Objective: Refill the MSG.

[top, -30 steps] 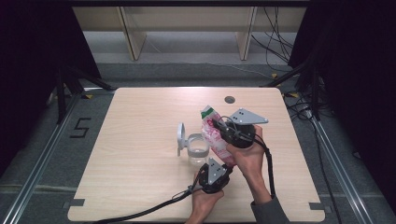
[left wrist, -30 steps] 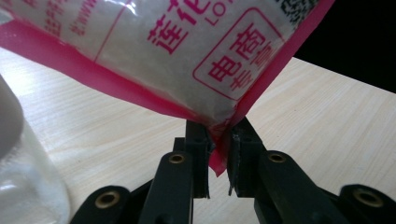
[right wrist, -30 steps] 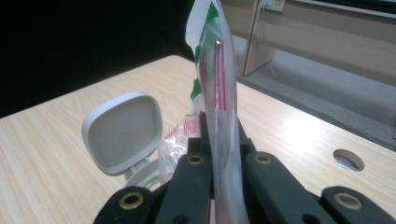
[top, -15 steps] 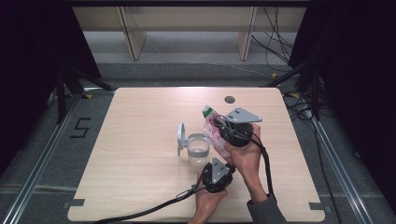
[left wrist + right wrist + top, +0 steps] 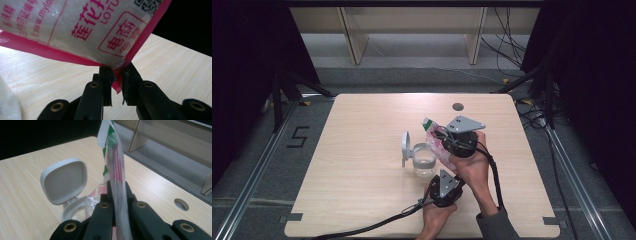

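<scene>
Pink-edged plastic pouch [image 5: 438, 144] with red print, green-and-white top end, held off the table [image 5: 362, 130] between both grippers, just right of table centre in the high view. It slants from its top end at about 11 o'clock down to its bottom corner at about 5 o'clock.

Left gripper [image 5: 117, 82]: jaws nearly together, clamped on the pouch's bottom pink corner, a tab of the seam poking out below the pads. In the high view the left gripper [image 5: 445, 186] sits at 6 o'clock from the pouch, near the table's front edge, cable trailing off toward 8 o'clock.

Right gripper [image 5: 117, 195]: jaws closed flat on the pouch, film pinched edge-on between the pads, green-and-white end sticking up past the tips toward 12 o'clock. High view puts the right gripper [image 5: 451, 141] on the pouch's upper half, grey three-cornered plate on top.

Clear lidded container [image 5: 421, 159] stands on the table just beside the pouch at its 9 o'clock. Its grey hinged lid [image 5: 64, 180] is flipped open and stands upright on the far side from the pouch. Whitish contents visible inside; can't tell what. The pouch's lower part hangs right at the container's rim; contact not clear.

Round cable hole [image 5: 457, 106] in the tabletop at 12 o'clock from the grippers, well apart.
</scene>
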